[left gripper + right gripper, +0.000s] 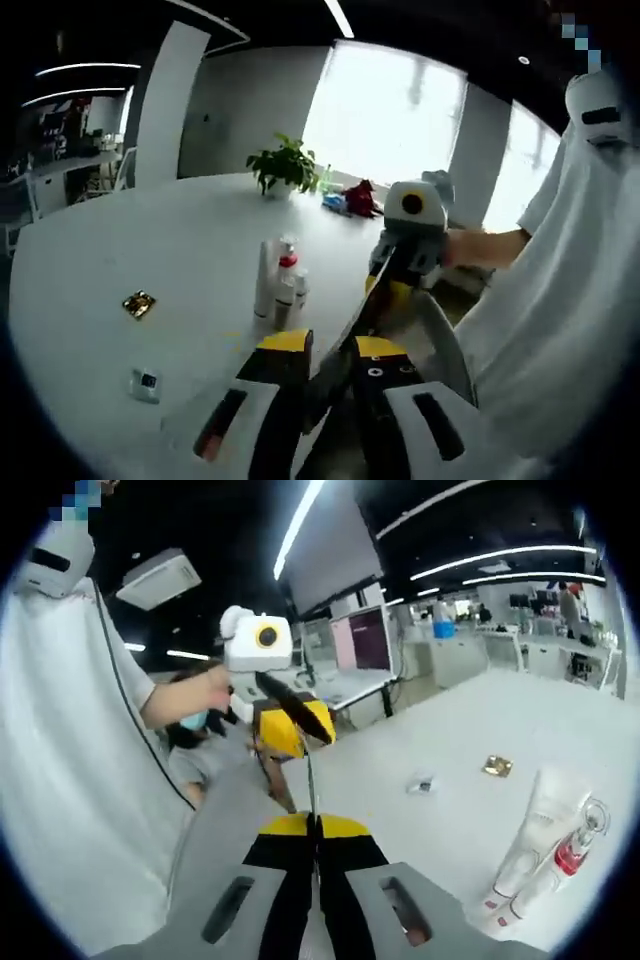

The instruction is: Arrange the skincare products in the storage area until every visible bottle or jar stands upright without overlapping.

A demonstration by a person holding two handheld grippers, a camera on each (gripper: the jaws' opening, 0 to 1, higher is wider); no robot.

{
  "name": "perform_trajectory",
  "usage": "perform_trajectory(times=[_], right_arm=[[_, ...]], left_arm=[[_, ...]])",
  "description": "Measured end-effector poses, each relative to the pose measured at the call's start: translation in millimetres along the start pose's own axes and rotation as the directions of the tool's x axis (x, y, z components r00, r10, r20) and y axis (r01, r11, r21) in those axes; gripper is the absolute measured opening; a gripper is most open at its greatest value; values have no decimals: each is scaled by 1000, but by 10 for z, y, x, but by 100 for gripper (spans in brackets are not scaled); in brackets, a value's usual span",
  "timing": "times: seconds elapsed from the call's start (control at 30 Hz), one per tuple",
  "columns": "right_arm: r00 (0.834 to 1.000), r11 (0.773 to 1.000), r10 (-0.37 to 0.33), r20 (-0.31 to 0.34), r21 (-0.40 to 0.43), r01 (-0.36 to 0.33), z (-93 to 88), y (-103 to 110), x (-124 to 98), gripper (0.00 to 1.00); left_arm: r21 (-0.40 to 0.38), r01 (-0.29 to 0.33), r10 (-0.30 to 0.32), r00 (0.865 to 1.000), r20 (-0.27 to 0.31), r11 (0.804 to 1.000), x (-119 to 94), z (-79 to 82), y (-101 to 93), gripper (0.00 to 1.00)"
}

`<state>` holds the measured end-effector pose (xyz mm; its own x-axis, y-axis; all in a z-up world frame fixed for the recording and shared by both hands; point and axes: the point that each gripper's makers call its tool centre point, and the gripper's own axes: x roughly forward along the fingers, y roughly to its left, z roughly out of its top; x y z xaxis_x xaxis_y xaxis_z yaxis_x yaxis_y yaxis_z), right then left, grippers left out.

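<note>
Bottles (280,285) stand clustered near the desk (150,260) edge. Left gripper (330,350) is spread; right gripper (316,825) is pressed together, empty.

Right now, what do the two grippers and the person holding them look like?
Both the left gripper and right gripper have grey bodies with slotted sides and black jaws capped in yellow. The person wears a loose white short-sleeved top.
</note>
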<state>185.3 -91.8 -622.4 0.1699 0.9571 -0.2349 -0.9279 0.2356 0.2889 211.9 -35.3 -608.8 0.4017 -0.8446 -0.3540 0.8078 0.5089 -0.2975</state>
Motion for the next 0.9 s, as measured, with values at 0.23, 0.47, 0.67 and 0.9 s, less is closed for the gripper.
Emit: perform_trajectory(times=[0.23,0.47,0.67,0.9], right_arm=[[993,994,-59,106,93,49,83,-88,-102,1],[951,974,-88,296,228,19,367,-96,-233,1],[867,936,-100,489,341,-84,649,-24,-281,1],[772,894,-126,623,409,-184,831,62,-261,1]], left_arm=[[-98,-56,67,990,121,994,-124,88,224,44],[-230,-62,103,979,174,971,-105,-2,215,59],[-340,90,38,935,354,936,-78,194,16,59],[-287,136,32,858,513,948,-90,528,-138,29]])
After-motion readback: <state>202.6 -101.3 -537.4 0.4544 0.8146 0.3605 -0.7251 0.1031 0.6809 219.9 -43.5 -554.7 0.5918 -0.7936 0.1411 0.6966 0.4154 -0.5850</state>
